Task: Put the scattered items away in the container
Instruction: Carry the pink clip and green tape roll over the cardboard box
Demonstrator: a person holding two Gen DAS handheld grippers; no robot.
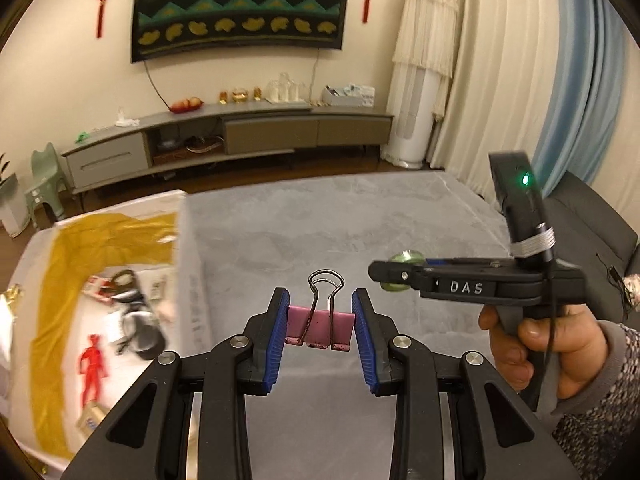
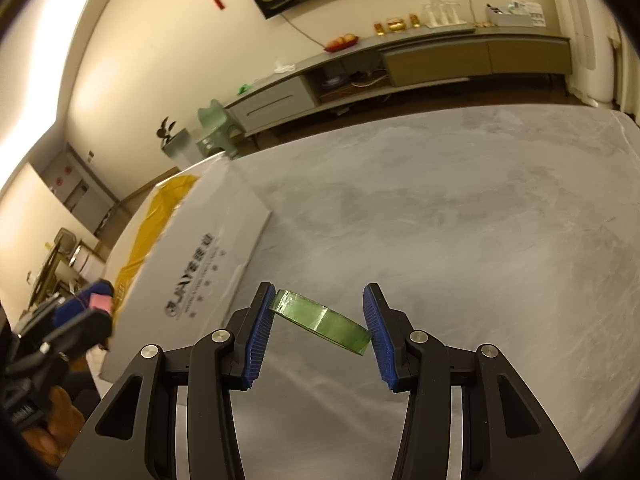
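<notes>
Both grippers loaded above the grey desk

The left gripper [image 1: 320, 326] pinches a pink binder clip [image 1: 320, 326]; the right gripper [image 2: 318, 326] pinches a tilted green tape roll [image 2: 320, 322]. The white box [image 2: 208, 264], yellow-lined, sits to their left.

A home living room: ahead of the hand-held gripper [image 1: 320, 320], a long TV cabinet [image 1: 224, 136] under a covered wall screen [image 1: 240, 8], curtains [image 1: 500, 80] to its right.
</notes>
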